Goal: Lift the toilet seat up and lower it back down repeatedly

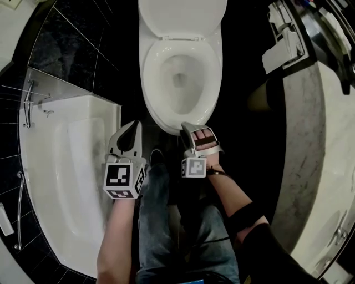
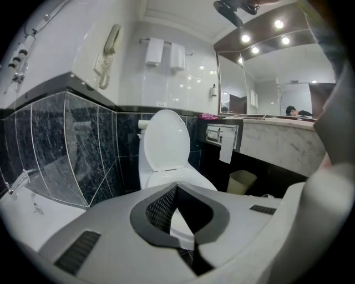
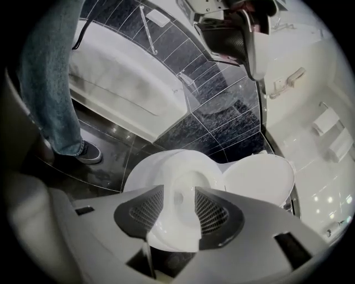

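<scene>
**White seat down, right tool lined up on its front edge**

White and flat on the bowl, the toilet seat [image 1: 151,77] lies lowered, while the lid [image 1: 182,16] stands upright against the wall behind it. Judging by that, you are at the bottom of a cycle with a lift coming next.

Your right tool [image 1: 201,132] sits just at the front of the seat, angled downward with its jaws spread wide. Its own camera shows the front curve of the seat framed in the gap between them, and nothing is gripped. The pads look clear of the seat, though the steep angle makes it hard to rule out a light touch. Coming in at the front makes sense, because that is the point farthest from the hinge and the seat should swing up most easily from there.

Your left tool [image 1: 135,126] is fully closed and empty. It is held off to the side near the corner of the bathtub [image 1: 72,102], apart from the seat, which keeps it out of the way of the seat's swing.

To lift, you will probably need one jaw under the front edge before closing.
</scene>
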Motion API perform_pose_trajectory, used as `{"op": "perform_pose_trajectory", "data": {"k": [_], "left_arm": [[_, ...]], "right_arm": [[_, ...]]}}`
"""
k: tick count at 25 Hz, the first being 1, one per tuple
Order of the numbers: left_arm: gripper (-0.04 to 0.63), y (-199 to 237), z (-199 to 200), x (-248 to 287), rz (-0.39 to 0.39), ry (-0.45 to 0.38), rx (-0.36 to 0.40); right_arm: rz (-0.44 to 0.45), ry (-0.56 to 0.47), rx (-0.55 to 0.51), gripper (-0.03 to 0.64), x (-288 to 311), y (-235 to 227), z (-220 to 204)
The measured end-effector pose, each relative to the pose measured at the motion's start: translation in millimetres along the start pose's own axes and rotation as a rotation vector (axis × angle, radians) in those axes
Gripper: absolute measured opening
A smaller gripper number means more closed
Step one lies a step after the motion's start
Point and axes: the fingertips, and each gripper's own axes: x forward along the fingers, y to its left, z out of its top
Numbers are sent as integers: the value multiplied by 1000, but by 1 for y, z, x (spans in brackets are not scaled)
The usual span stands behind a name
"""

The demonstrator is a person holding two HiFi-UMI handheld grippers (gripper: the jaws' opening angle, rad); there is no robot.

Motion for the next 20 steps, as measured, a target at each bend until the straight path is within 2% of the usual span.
{"op": "perform_pose_trajectory", "data": {"k": [4, 7, 11, 14, 18, 20], "left_arm": [[2, 1, 39, -25, -2, 19, -13], [2, 2, 83, -47, -7, 23, -11], [2, 11, 159, -66, -20, 4, -4], [2, 16, 225, -65, -50, -20, 14], [2, 22, 297, -77, -63, -44, 28], [2, 23, 333, -83, -76, -66, 34]], "right_arm": [[-13, -6, 71, 143, -43, -58, 17], [-69, -1, 162, 54, -84, -126, 24], [-122, -24, 318, 20, -136, -226, 40], [-138, -51, 510, 20, -164, -301, 42], [-116, -113, 840, 20, -211, -383, 44], [-124, -138, 949, 20, -232, -423, 43]]}}
